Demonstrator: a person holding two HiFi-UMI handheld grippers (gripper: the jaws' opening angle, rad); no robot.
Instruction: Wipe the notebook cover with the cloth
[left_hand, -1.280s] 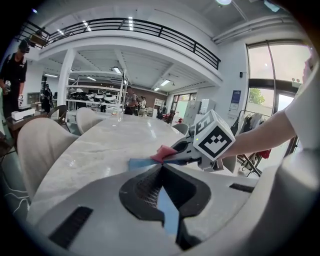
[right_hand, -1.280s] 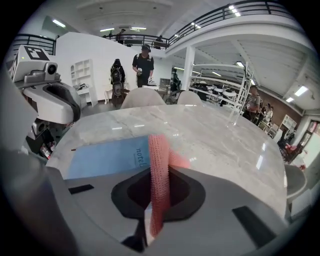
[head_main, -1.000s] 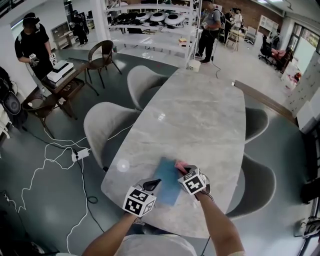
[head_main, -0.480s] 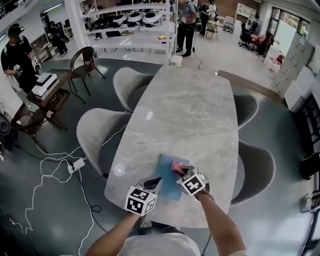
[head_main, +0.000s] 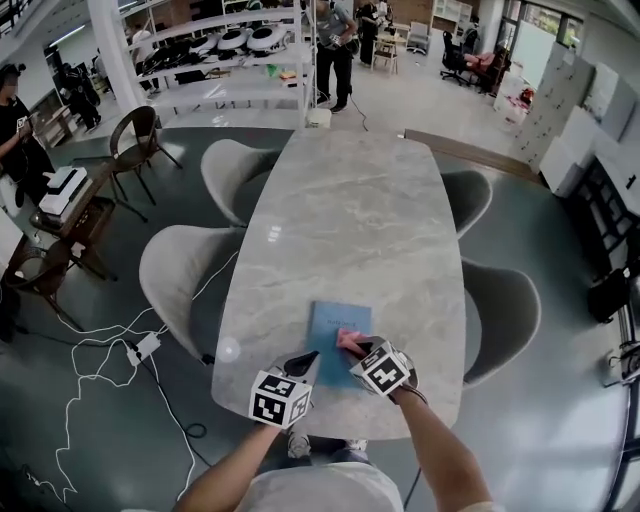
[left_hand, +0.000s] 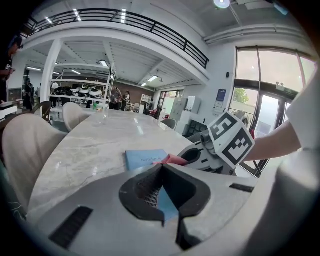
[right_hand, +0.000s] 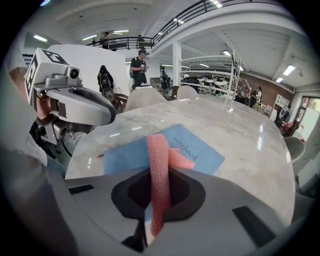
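A thin blue notebook (head_main: 336, 322) lies flat near my edge of the marble table (head_main: 340, 210). My right gripper (head_main: 354, 348) is shut on a pink cloth (head_main: 349, 340), whose free end rests on the cover's right half. In the right gripper view the cloth (right_hand: 159, 150) runs up from the jaws onto the notebook (right_hand: 202, 150). My left gripper (head_main: 304, 364) is shut, its tips over the near-left corner of the notebook; whether they touch it I cannot tell. Blue shows through the hollow behind the left gripper (left_hand: 161, 168) tips.
Grey chairs stand on both sides of the table, one at the left (head_main: 175, 270) and one at the right (head_main: 500, 300). White cables (head_main: 100, 345) trail over the floor at the left. People stand by shelves (head_main: 250, 60) far behind.
The head camera has shifted, so the table sits more centred. The right gripper and cloth have come from the cover's far right corner toward me along the cover. The left gripper stays.
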